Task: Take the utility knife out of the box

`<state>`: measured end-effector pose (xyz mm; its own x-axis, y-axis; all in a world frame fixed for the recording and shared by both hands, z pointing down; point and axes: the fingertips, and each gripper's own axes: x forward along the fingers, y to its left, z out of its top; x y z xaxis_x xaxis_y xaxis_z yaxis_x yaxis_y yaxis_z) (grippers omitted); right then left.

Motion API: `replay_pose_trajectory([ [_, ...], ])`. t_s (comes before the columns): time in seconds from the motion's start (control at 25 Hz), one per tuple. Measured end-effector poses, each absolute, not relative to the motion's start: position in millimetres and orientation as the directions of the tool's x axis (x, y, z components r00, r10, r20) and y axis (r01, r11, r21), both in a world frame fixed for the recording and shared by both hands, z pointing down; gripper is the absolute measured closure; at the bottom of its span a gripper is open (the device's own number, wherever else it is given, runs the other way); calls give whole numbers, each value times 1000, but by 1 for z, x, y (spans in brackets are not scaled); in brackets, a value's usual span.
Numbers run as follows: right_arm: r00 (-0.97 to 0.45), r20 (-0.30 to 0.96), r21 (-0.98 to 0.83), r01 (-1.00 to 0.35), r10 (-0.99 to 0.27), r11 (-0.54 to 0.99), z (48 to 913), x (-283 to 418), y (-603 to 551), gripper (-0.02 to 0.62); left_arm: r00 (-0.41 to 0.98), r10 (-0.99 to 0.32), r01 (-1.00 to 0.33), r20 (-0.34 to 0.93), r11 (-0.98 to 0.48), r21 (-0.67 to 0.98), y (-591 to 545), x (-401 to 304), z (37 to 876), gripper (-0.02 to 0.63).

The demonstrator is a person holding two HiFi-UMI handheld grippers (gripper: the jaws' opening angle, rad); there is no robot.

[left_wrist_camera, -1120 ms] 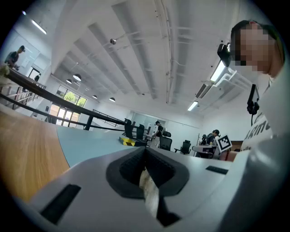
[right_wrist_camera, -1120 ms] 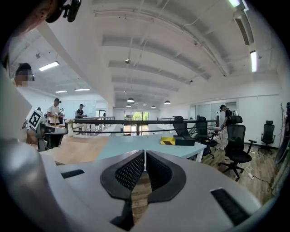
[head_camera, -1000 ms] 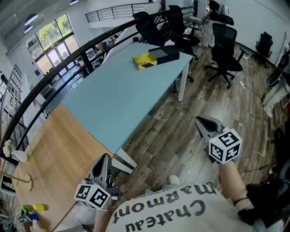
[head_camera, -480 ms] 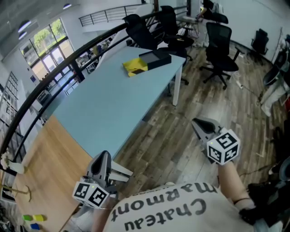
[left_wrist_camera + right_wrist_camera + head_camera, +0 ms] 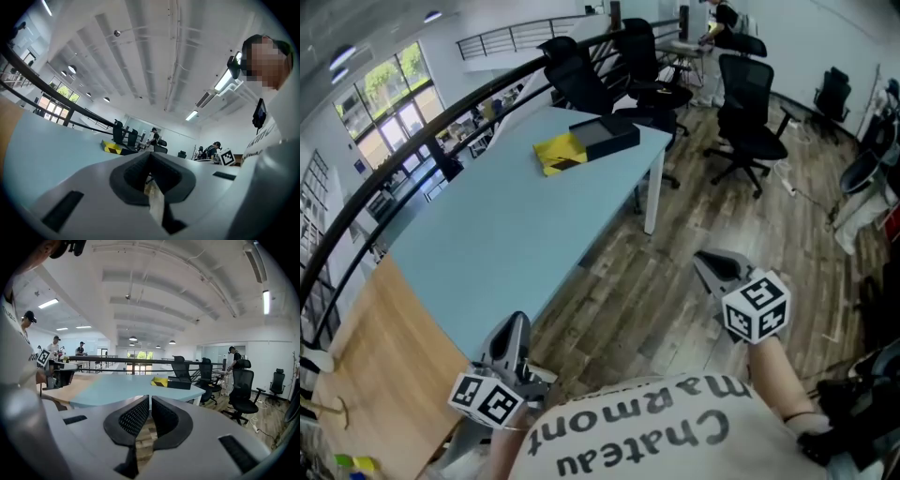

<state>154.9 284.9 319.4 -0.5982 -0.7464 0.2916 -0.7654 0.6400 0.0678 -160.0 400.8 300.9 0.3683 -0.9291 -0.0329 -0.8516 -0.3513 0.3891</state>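
Observation:
A black box [image 5: 605, 136] lies at the far end of a light blue table [image 5: 497, 225], with a yellow-and-black striped piece [image 5: 558, 152] beside it. The right gripper view shows the same box [image 5: 179, 383] and striped piece [image 5: 160, 380] far ahead. No utility knife shows. My left gripper [image 5: 514, 321] is low at the left, over the table's near corner, jaws shut and empty. My right gripper [image 5: 701, 259] hangs over the wooden floor to the right of the table, its ribbed pads together with nothing between them. Both are far from the box.
Black office chairs [image 5: 741, 103] stand past the table's far end and to its right. A dark railing [image 5: 412, 150] runs along the left side. A wooden table [image 5: 384, 366] adjoins the blue one nearby. Other people stand in the background.
The view has advanced along the table's right side; the box sits lower and further left in the picture. Both grippers travelled along, jaws unchanged.

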Motion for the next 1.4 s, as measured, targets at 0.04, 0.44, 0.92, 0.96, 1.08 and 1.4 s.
replay_pose_trajectory([
  [0.04,-604,295,60,-761,-740,646,324,155,278,552,370,-928,-845,-36,-352,402,395,-156,303,603],
  [0.44,-660,327,-127,-740,-676,661,363,139,230,552,351,-933,-877,77,-298,378,370,-144,319,603],
  [0.92,-661,319,-339,-749,-679,570,378,137,116,552,429,-899,-847,85,-368,384,224,-147,316,603],
  [0.96,-660,317,-331,-750,-681,573,375,134,105,552,434,-897,-844,84,-373,385,209,-148,314,603],
  [1.08,-660,326,-295,-751,-677,591,367,123,77,552,449,-890,-839,76,-390,379,165,-154,306,603],
  [1.4,-648,359,-265,-761,-671,593,371,114,14,552,489,-871,-823,43,-444,355,82,-156,298,603],
])
